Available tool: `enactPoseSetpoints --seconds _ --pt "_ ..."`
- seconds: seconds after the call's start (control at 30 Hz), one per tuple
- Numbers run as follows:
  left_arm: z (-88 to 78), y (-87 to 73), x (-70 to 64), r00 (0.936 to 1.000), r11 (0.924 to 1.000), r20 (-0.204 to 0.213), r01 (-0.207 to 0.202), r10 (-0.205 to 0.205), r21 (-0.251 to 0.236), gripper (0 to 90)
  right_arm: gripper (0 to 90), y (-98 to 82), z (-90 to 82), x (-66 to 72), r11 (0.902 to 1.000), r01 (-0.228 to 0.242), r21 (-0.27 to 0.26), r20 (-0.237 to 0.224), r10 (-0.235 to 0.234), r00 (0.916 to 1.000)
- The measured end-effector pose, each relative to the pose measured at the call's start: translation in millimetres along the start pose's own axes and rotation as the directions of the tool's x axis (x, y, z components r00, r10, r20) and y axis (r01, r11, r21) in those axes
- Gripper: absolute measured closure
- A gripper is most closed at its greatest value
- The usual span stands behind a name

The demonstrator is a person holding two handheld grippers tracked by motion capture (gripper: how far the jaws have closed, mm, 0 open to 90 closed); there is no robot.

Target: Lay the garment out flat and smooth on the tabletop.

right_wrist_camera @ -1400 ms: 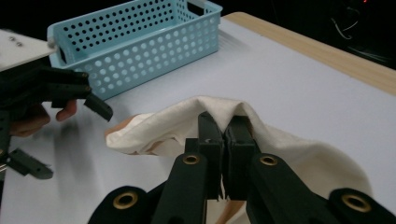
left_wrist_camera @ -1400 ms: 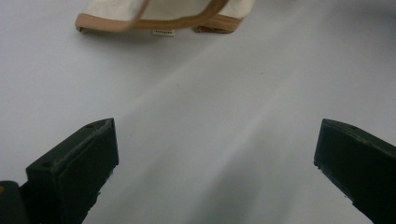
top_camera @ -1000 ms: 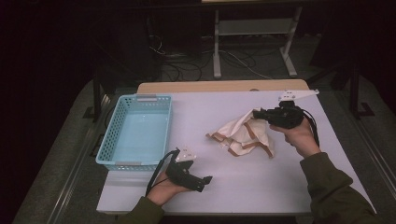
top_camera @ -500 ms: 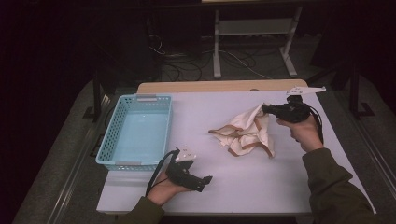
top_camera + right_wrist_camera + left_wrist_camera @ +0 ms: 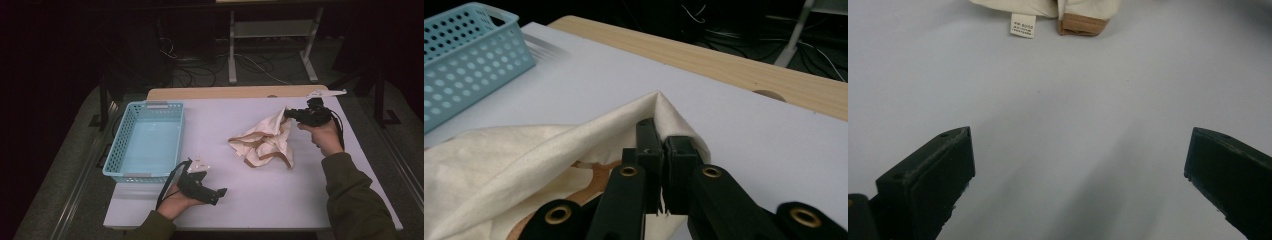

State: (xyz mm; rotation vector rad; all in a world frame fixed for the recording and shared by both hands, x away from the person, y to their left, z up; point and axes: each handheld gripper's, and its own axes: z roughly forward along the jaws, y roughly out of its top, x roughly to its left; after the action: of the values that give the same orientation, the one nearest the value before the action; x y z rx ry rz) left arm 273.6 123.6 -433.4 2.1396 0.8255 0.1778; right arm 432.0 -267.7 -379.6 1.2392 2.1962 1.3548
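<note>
A crumpled cream cloth bag [image 5: 264, 142] with brown straps lies on the white table right of centre. My right gripper [image 5: 289, 114] is shut on the bag's upper right corner and holds that corner lifted off the table. In the right gripper view the jaws meet on a fold of the cream cloth [image 5: 549, 145]. My left gripper [image 5: 220, 192] rests near the table's front edge in a hand, pointing right, its jaws wide apart with nothing between them. The left gripper view has the bag's lower edge [image 5: 1083, 15] and a white label [image 5: 1023, 25] farther off.
A light blue perforated basket [image 5: 147, 140] stands on the table's left side, with nothing in it. A wooden strip [image 5: 235, 92] runs along the table's far edge. Behind the table are cables and a metal stand on the dark floor.
My right gripper has moved to the right and slightly down with the bag's corner, pulling the cloth out sideways. The left gripper has stayed in place.
</note>
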Motion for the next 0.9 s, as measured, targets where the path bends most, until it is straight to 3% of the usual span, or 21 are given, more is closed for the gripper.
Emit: enactPoseSetpoints --seconds 0.5,0.9 --pt "0.0 0.0 -0.3 1.0000 1.0000 0.001 0.001 -0.001 -0.001 0.0 86.1 -4.6 28.1 -18.2 0.9939 -0.035 0.105 0.074 0.028 0.9969" --pt "0.3 0.0 -0.1 1.0000 1.0000 0.002 0.002 -0.002 0.002 0.0 84.9 -16.5 41.9 -26.2 0.9766 -0.041 0.211 0.125 0.014 0.9920"
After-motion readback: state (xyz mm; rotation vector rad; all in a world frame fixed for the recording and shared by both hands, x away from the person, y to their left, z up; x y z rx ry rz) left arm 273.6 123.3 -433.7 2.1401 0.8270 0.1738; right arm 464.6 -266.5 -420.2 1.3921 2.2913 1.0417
